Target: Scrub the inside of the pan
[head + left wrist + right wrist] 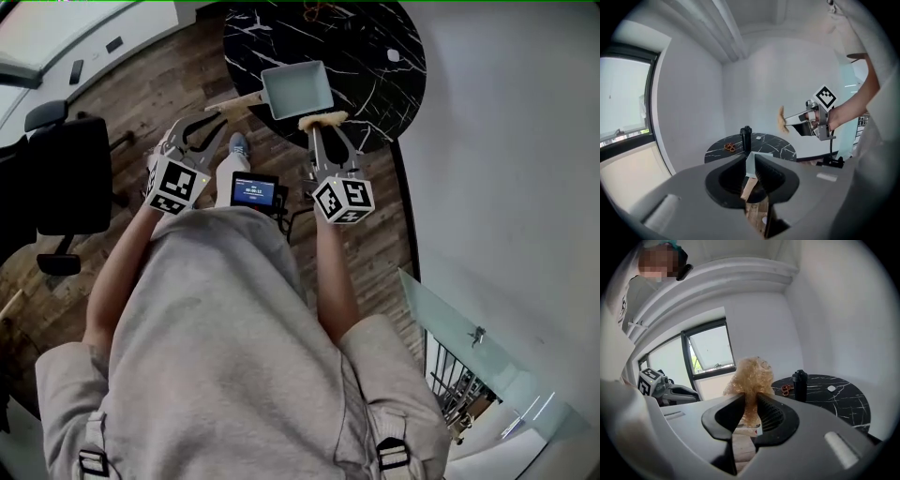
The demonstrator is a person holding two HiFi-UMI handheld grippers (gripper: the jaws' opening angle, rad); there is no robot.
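In the head view a pale square pan [296, 89] with a wooden handle [234, 105] is over the edge of a round black marble table [375, 56]. My left gripper [217, 122] is shut on that handle. In the left gripper view the handle [749, 188] runs between the jaws and the pan's wall [750, 164] shows just beyond them. My right gripper [323, 128] is shut on a golden wiry scrubber [322, 118], which hangs just off the pan's near rim. In the right gripper view the scrubber [752, 378] bulges out past the jaws.
A black bottle [800, 385] and a small orange tangle [786, 389] stand on the table's far side, with a small white object [394, 55] nearby. A black office chair [56, 178] is at the left on the wooden floor. A white wall and a glass panel [469, 328] run along the right.
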